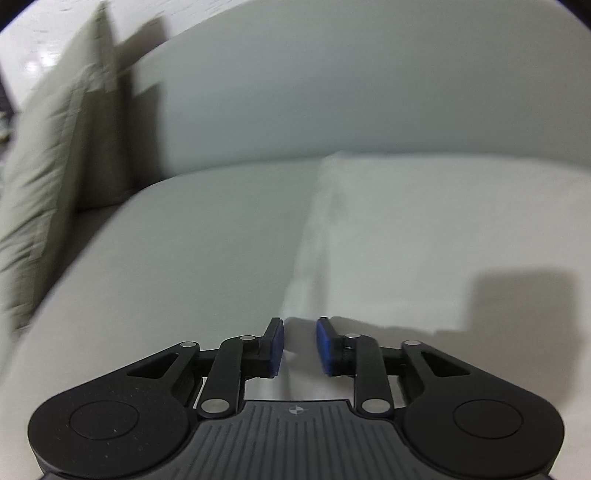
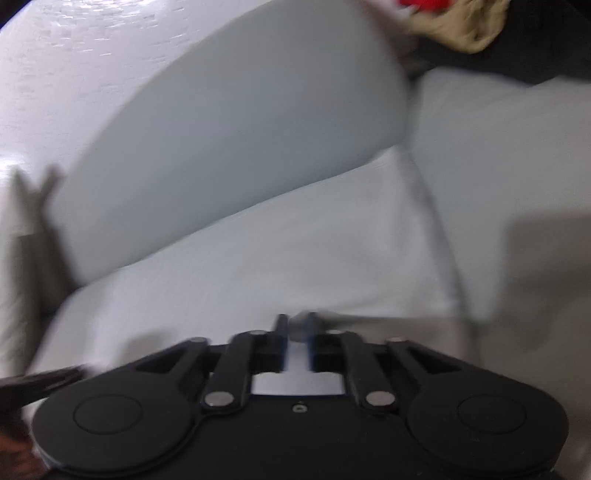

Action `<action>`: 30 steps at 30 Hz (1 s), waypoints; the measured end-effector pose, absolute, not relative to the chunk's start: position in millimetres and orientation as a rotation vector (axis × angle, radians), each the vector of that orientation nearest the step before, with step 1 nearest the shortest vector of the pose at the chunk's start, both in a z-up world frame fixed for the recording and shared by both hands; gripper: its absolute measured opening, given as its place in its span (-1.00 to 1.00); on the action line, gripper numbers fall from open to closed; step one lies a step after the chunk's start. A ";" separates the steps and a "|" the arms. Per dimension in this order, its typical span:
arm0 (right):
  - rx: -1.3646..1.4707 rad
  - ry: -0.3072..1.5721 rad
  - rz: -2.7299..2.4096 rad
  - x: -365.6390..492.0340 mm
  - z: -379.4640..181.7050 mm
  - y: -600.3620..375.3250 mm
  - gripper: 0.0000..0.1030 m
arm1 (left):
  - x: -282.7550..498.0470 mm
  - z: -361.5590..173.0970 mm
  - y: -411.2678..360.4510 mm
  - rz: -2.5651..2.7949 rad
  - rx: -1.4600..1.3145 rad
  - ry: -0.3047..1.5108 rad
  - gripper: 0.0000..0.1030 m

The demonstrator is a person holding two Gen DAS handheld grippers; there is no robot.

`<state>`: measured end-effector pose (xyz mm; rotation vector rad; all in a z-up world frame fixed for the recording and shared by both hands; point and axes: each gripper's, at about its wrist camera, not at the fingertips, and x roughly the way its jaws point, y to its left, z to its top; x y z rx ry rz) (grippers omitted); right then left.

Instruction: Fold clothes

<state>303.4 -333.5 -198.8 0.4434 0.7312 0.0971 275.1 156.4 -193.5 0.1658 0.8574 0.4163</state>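
A white garment (image 1: 424, 229) lies spread flat on the pale grey sofa seat (image 1: 184, 240). My left gripper (image 1: 300, 325) hovers low over the garment's near left corner. Its blue pads (image 1: 276, 343) stand apart, with white cloth showing in the gap and neither pad pressing on it. In the blurred right wrist view the same garment (image 2: 277, 251) fills the middle. My right gripper (image 2: 297, 321) sits at its near edge with the fingers drawn together. The blur hides whether cloth is pinched between them.
The sofa backrest (image 1: 332, 92) rises just behind the garment. A beige cushion (image 1: 44, 166) leans at the left end. At the top right of the right wrist view lies a heap of beige (image 2: 461, 29), red and black clothes (image 2: 535, 55). Bare seat (image 2: 498, 147) lies right of the garment.
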 end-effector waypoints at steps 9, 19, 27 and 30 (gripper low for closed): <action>0.458 0.744 -0.197 273.2 -176.2 -369.0 -0.84 | 253.9 -157.2 161.4 0.313 0.021 0.817 -0.61; 0.586 0.955 -0.203 252.3 -192.1 -364.7 -1.00 | 249.2 -185.5 135.4 0.226 0.156 0.990 -0.31; 0.454 0.900 -0.238 256.8 -185.3 -352.8 -0.78 | 258.0 -168.1 163.7 0.264 0.046 0.943 -0.32; 0.507 0.766 -0.155 256.0 -168.8 -352.7 -0.52 | 267.5 -154.8 176.4 0.243 -0.041 0.876 -0.32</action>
